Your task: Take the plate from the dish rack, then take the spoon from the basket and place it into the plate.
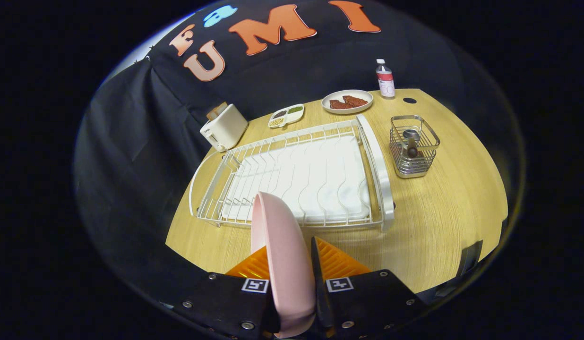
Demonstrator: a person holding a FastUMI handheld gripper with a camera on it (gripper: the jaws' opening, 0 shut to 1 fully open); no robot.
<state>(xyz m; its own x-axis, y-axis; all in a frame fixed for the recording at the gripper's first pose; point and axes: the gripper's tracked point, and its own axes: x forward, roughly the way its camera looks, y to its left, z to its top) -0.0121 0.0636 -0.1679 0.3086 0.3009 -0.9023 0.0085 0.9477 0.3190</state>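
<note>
Both claw fingers clamp pink plate | apparently above dish rack edge

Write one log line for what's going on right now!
gripper: shut on pink plate | plate: out of dish rack | spoon: in basket | next: set plate down

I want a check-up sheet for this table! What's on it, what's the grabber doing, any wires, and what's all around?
Surface: wooden table, light grain, with a small dark round hole near the bottle.
Job's things: pink plate held on edge between the fingers, out of the white dish rack; spoon standing in the wire basket beside the rack.
Clutter: white toaster; divided snack tray; plate of brown food; bottle.
Grippers: gripper shut on the pink plate.
Cables: nothing seen.
Surroundings: black cloth wall behind and beside the table.
</note>
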